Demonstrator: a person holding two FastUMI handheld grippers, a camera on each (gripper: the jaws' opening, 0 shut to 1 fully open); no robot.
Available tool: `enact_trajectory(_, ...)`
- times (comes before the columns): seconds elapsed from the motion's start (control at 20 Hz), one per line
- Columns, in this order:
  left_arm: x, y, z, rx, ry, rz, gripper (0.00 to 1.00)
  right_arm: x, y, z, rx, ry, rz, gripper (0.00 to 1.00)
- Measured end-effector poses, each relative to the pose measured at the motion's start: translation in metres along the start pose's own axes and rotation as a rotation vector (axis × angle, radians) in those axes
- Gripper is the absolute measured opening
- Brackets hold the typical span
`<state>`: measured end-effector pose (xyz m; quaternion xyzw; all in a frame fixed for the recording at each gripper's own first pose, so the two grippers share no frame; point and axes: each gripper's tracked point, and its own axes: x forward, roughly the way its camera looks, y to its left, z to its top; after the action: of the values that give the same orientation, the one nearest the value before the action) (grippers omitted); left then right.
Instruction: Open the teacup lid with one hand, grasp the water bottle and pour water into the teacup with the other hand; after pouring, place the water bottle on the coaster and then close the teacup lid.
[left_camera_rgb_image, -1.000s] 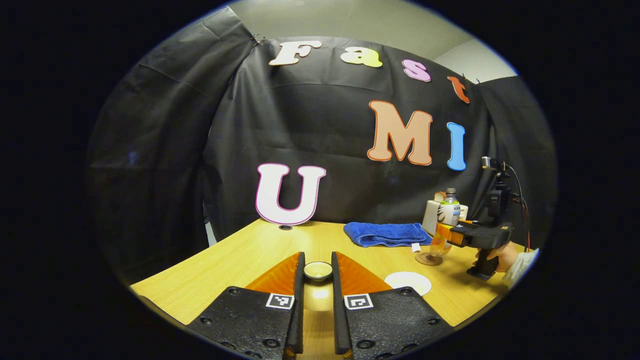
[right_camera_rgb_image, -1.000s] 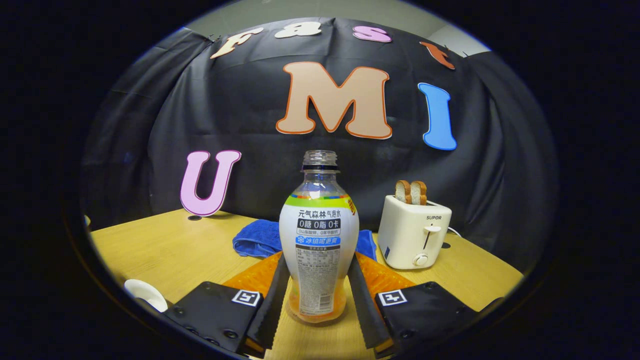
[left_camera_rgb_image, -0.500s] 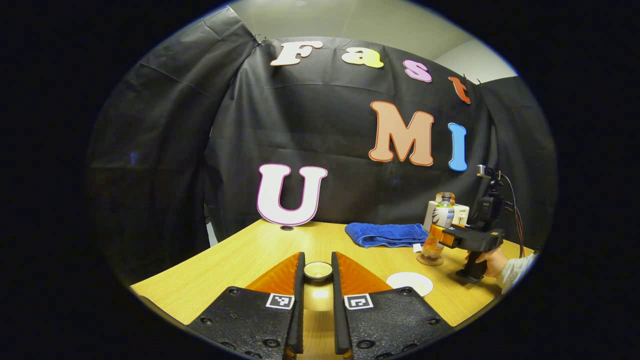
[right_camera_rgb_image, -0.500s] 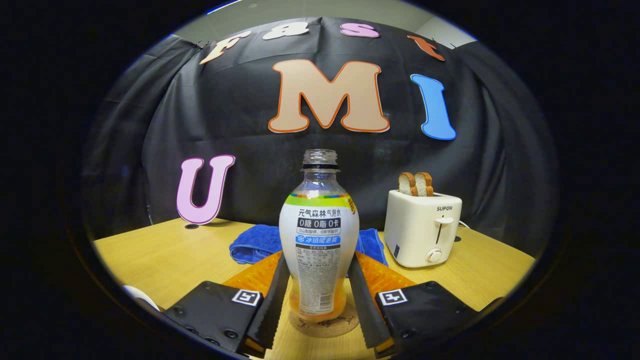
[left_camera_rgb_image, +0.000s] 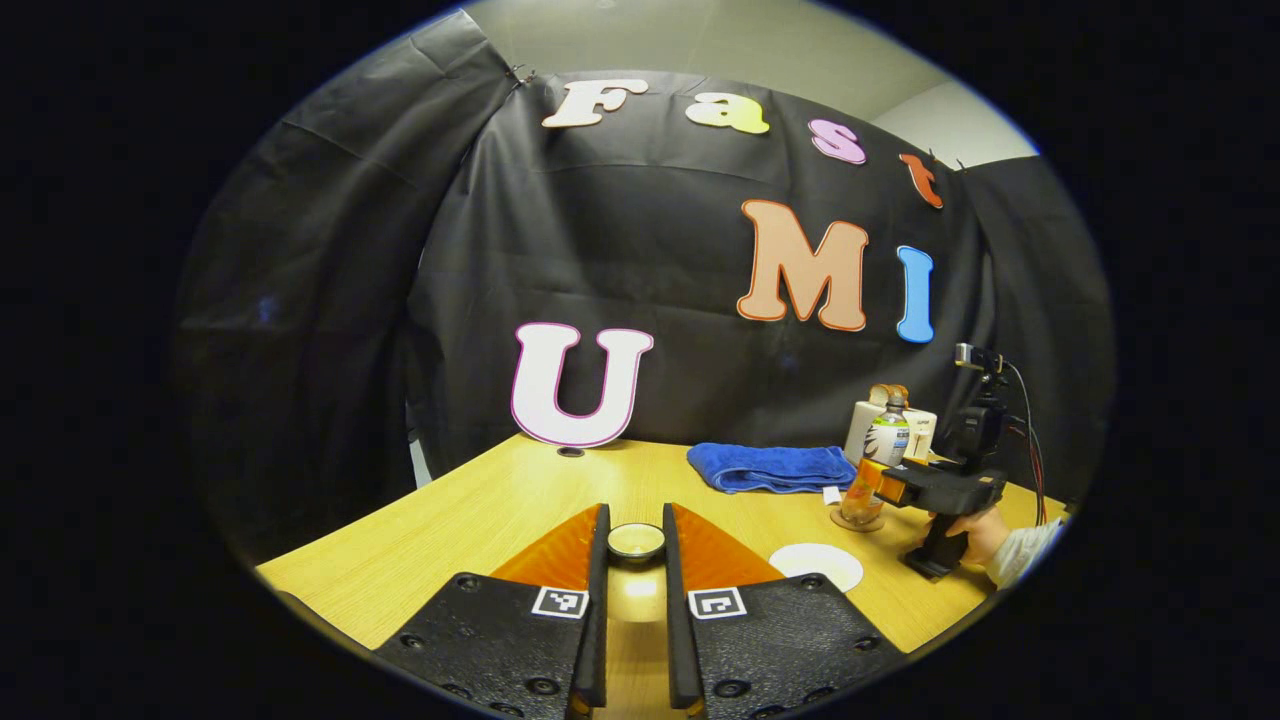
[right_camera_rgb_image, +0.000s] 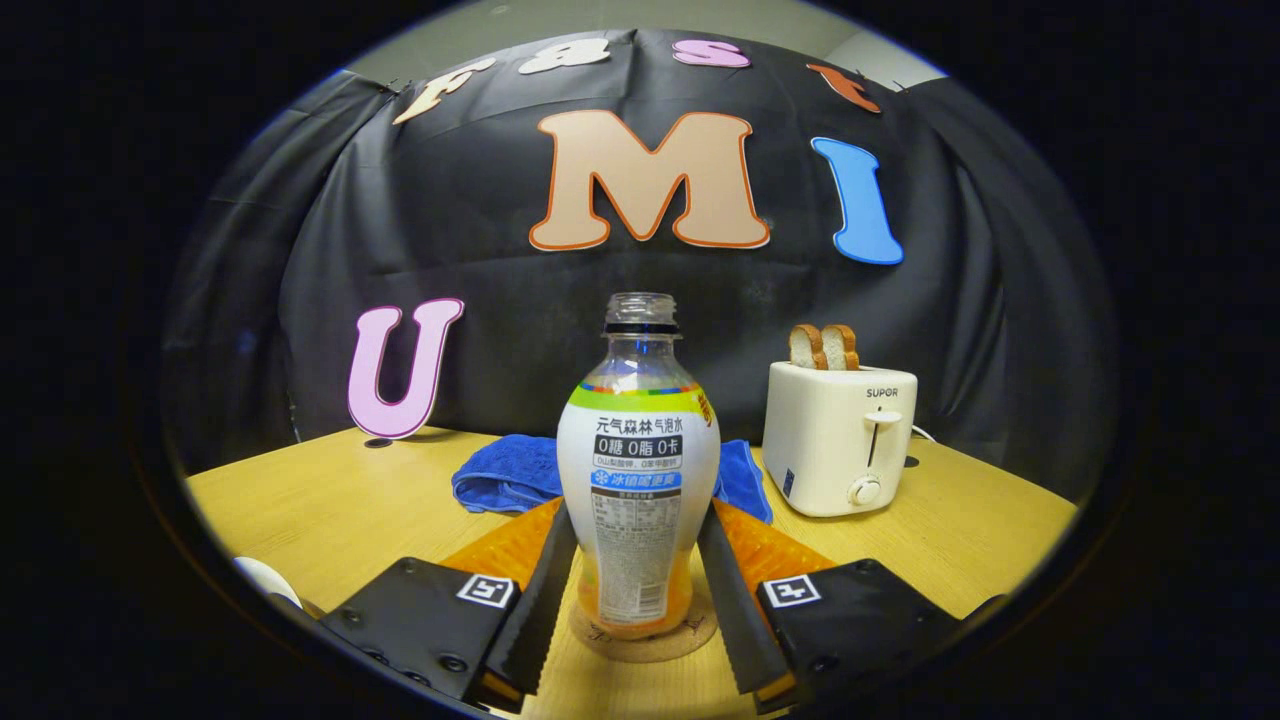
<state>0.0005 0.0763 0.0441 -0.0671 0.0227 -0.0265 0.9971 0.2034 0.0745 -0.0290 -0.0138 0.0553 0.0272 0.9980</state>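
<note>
Hidden: bottle (right_camera_rgb_image: 638, 480) base blocked partly by right gripper (right_camera_rgb_image: 636, 585) fingers; whether it rests fully on the coaster (right_camera_rgb_image: 645, 640) is hard to tell. Teacup (left_camera_rgb_image: 816, 565), right of left gripper's fingers, shows as a white disc; its depth can't be made out.
Cut off: hand (left_camera_rgb_image: 975, 528) and sleeve at the far right edge of the left gripper view.
Right gripper: level, fingers clamped on both flanks of the upright, uncapped bottle, orange liquid low inside.
Left gripper (left_camera_rgb_image: 635, 555): level above the table (left_camera_rgb_image: 480, 520), fingers close together, pinching the small round lid (left_camera_rgb_image: 636, 540) at their tips.
Beyond bottle: blue towel (right_camera_rgb_image: 505, 475) behind, toaster (right_camera_rgb_image: 838, 436) to the right.
</note>
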Motion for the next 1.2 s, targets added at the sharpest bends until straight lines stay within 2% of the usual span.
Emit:
enact_trajectory(0.05,0.000,-0.001,0.000,0.001,0.000,-0.004,0.22,0.000,0.000,-0.001,0.005,0.002,0.001,0.77)
enact_trajectory(0.3,0.000,-0.004,-0.002,0.010,0.000,-0.008,0.22,-0.005,-0.002,-0.010,0.025,0.021,0.011,0.80)
enact_trajectory(0.35,0.000,-0.005,-0.002,0.011,0.003,-0.008,0.22,-0.007,-0.003,-0.010,0.024,0.019,0.011,0.78)
enact_trajectory(0.45,0.002,-0.009,-0.006,0.012,0.009,-0.013,0.22,-0.013,-0.005,-0.007,0.029,0.005,0.012,0.82)
enact_trajectory(0.5,0.003,-0.011,-0.008,0.011,0.015,-0.018,0.23,-0.015,-0.006,-0.005,0.037,-0.003,0.019,0.78)
enact_trajectory(0.85,0.007,-0.044,-0.020,0.032,0.037,-0.095,0.22,-0.051,-0.020,0.015,0.082,-0.065,0.031,1.00)
enact_trajectory(1.0,0.013,-0.054,-0.025,0.030,0.041,-0.106,0.22,-0.067,-0.023,0.019,0.104,-0.064,0.044,0.96)
enact_trajectory(1.05,0.013,-0.061,-0.028,0.018,0.050,-0.119,0.22,-0.072,-0.028,0.019,0.100,-0.066,0.043,0.99)
enact_trajectory(1.2,0.020,-0.081,-0.032,0.015,0.067,-0.153,0.22,-0.084,-0.040,0.016,0.067,-0.064,0.034,0.97)
